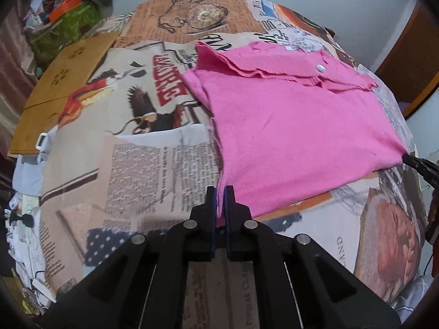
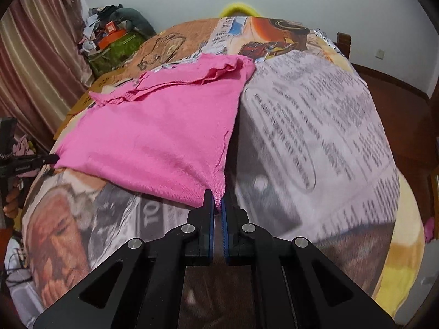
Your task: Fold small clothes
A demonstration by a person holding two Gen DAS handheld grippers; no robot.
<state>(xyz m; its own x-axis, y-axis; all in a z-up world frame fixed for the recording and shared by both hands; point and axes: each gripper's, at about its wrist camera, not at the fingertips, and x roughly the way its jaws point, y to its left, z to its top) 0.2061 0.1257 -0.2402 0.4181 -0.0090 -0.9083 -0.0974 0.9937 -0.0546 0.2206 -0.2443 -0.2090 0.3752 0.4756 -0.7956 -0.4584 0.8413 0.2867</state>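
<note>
A small pink knit top (image 1: 296,118) with a ruffled collar and a white button lies on a bed covered in a newspaper-print sheet (image 1: 142,164). My left gripper (image 1: 219,194) is shut on its near left bottom corner. My right gripper (image 2: 216,198) is shut on the near right bottom corner of the same pink top (image 2: 153,131). The right gripper's tip shows at the far right of the left wrist view (image 1: 408,159); the left gripper's tip shows at the left of the right wrist view (image 2: 52,159). The near hem is lifted slightly off the sheet between them.
A brown cardboard piece (image 1: 57,90) lies at the bed's left side. A pile of clothes and boxes (image 1: 63,8) sits by the curtain (image 2: 33,63). A yellow object (image 2: 238,9) peeks over the bed's far edge. A wooden bed frame (image 2: 397,90) runs along the right.
</note>
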